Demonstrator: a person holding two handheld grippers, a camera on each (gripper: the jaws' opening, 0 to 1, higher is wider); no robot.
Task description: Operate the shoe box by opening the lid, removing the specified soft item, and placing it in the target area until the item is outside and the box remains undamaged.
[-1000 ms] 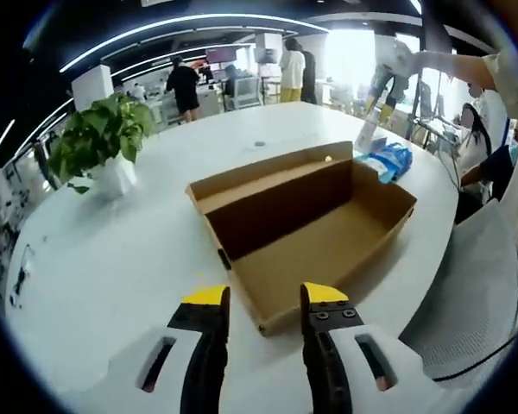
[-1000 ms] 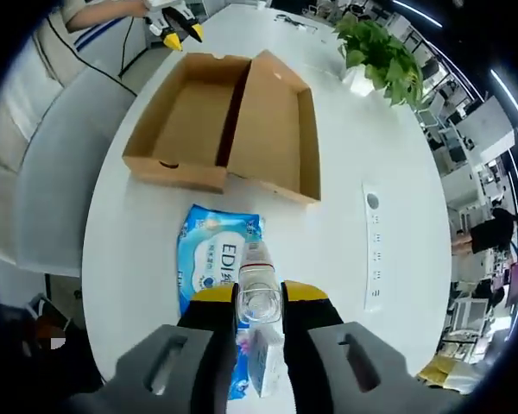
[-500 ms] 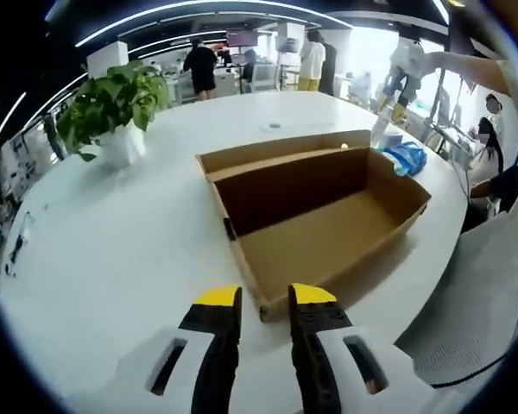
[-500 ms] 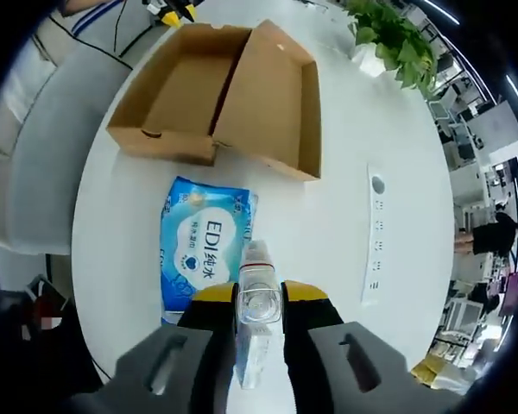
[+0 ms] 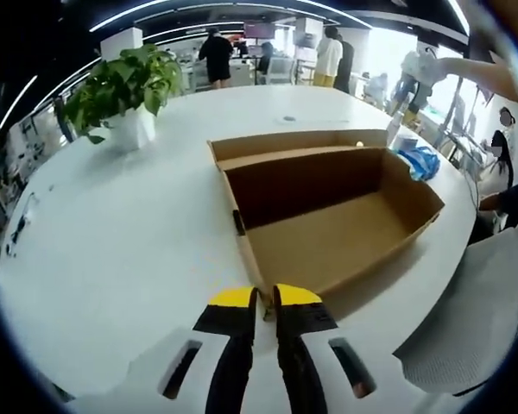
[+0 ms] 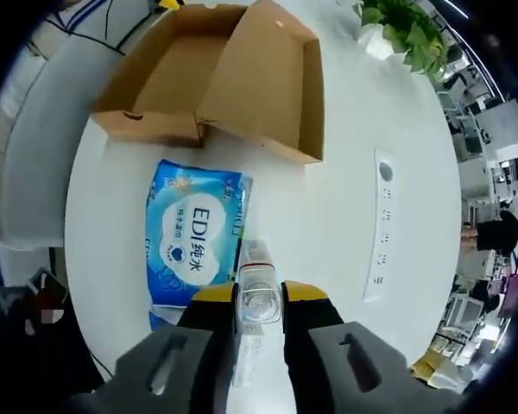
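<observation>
Our left gripper [image 5: 263, 299] has narrowed to clench the shoe box [image 5: 328, 216] near wall, while our right gripper [image 6: 259, 293], still grasping the clear bottle [image 6: 257, 297], rose above the wipes pack [image 6: 192, 241].

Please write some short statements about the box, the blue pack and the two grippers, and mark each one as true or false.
1. The shoe box is open. True.
2. The blue pack lies inside the box. False: it lies on the table, beside the box.
3. The right gripper holds a clear bottle. True.
4. The left gripper is wide open. False: its jaws are nearly shut at the box's near corner.
5. A potted plant stands on the table. True.
</observation>
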